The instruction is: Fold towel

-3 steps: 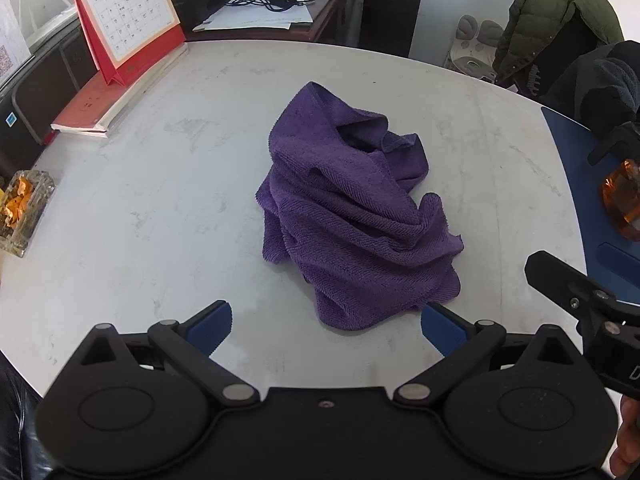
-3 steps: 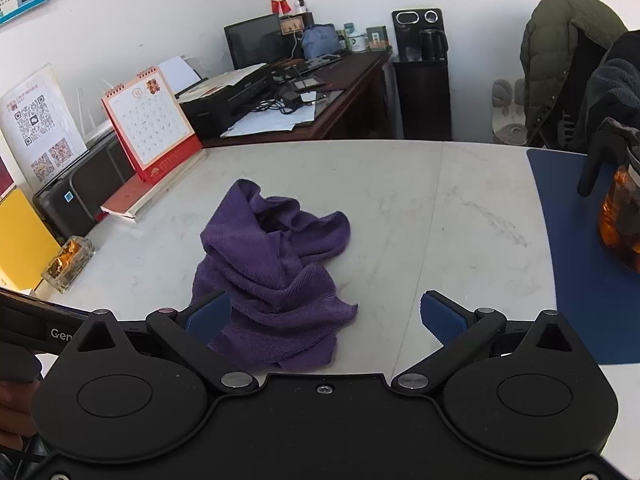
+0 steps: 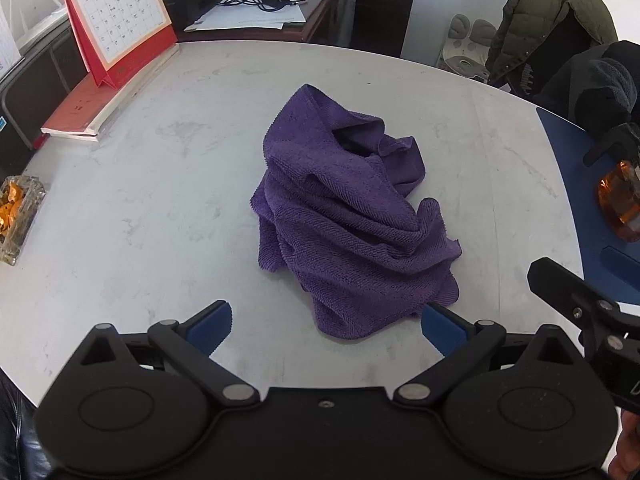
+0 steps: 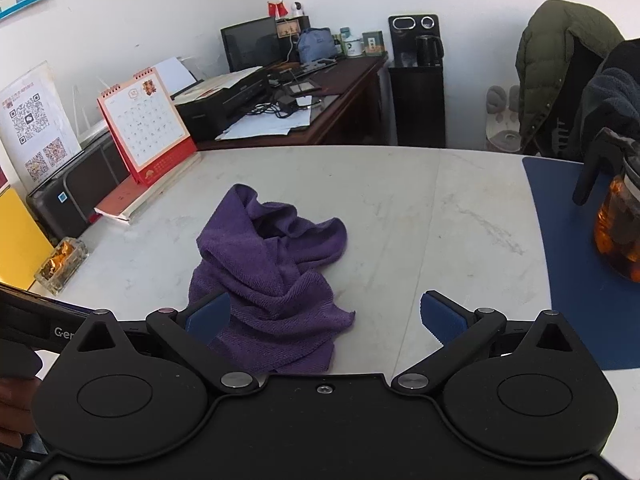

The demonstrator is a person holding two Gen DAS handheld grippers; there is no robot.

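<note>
Left wrist view: my left tongs (image 3: 325,322) hang spread wide, blue pads empty, just short of the purple towel (image 3: 344,216). Towel lies crumpled in a heap mid-counter (image 3: 160,184), unfolded; its near edge sits between my pads, the right pad close to the hem, contact unclear. Left of the towel, at the counter's rim, a red desk calendar (image 3: 116,20) stands on a red book (image 3: 100,104); the header number reads "12". Nearer left of the towel, a glass ashtray (image 3: 18,216) with orange scraps. Right of the towel, a blue mat (image 3: 580,200) carrying an amber teapot (image 3: 620,204). Part of my other tool shows at the right edge.

Right wrist view: my right tongs (image 4: 325,316) also gape open, holding nothing. Towel (image 4: 272,268) lies left of centre, its near folds behind my left pad. Far left of the towel, a sheet of QR codes (image 4: 34,128), text unreadable. On the tool at the left edge, white letters "Ge", rest hidden.
</note>
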